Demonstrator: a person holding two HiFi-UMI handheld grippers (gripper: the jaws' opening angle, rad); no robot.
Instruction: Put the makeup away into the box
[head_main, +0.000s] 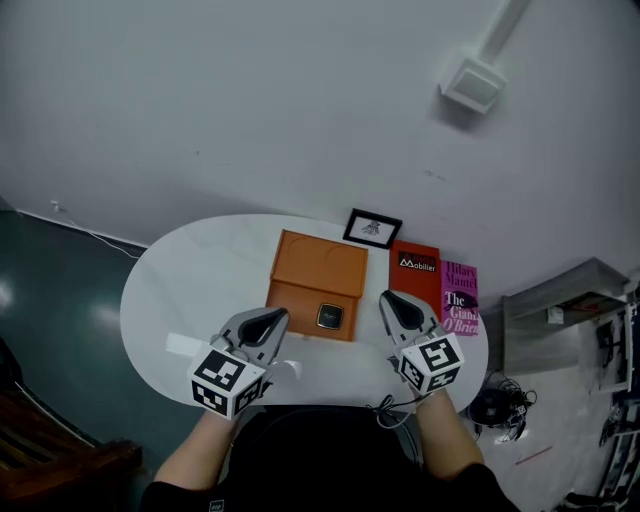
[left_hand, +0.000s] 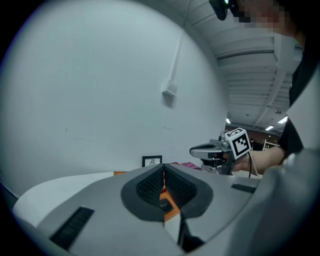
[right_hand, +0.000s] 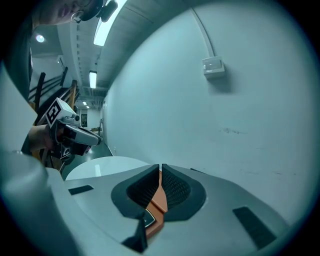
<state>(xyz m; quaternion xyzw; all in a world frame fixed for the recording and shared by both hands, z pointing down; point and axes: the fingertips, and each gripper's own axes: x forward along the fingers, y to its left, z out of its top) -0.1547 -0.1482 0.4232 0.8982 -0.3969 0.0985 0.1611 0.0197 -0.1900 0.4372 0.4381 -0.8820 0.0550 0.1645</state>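
Makeup in view is one dark square compact (head_main: 330, 316), lying in the front half of the open orange box (head_main: 318, 262) near its right edge, so the putting-away looks done apart from the lid. The left gripper (head_main: 274, 316) has its jaws pressed together on nothing, its tip just beside the box's front left corner. The right gripper (head_main: 391, 299) is likewise pinched closed and empty, near the box's right side and over the red book (head_main: 414, 268). The risk from here is the lid. Nudged with closed jaws, the light box could skid across the smooth white table (head_main: 200, 280) and jolt the compact out. A swing from behind could tip the small picture frame (head_main: 372, 228) standing just beyond it.
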